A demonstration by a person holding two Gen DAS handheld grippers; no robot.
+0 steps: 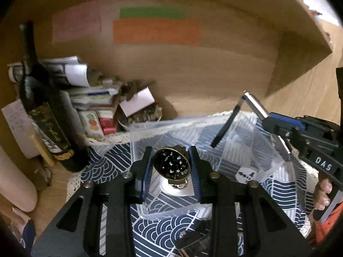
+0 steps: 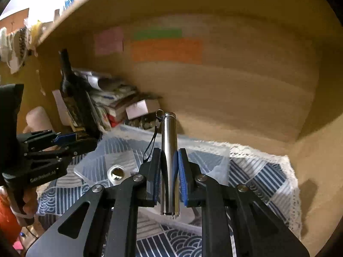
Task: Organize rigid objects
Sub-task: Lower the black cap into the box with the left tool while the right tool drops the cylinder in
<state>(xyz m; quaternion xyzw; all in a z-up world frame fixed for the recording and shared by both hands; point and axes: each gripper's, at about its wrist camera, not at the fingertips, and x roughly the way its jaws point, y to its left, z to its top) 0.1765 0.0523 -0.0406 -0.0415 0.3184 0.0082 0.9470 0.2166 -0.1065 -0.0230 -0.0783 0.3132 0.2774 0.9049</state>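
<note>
Left tool (image 1: pixel 171 167) clamps one round perforated disc (image 1: pixel 171 165) over the one clear bin (image 1: pixel 150 212). Right tool (image 2: pixel 169 171) grips one steel cylinder (image 2: pixel 169 162), right of it. One wine bottle (image 1: pixel 40 107) far left.

tube (image 2: pixel 169 162): polished metal, smooth, mirror-glossy
cord (image 2: pixel 151 143): thin black textile, matt
disc (image 1: pixel 171 164): dark glossy face, brassy metal rim
bin (image 1: pixel 246 141): clear plastic, smooth, faintly frosted
cloth (image 2: pixel 263 177): printed fabric, matt, lace-edged
shelf (image 1: pixel 214 68): pale wood, grained, matt
bottle (image 1: pixel 42 107): dark glass, glossy, gilt paper label
pads (image 2: pixel 181 171): blue, matt, apparently rubber
</note>
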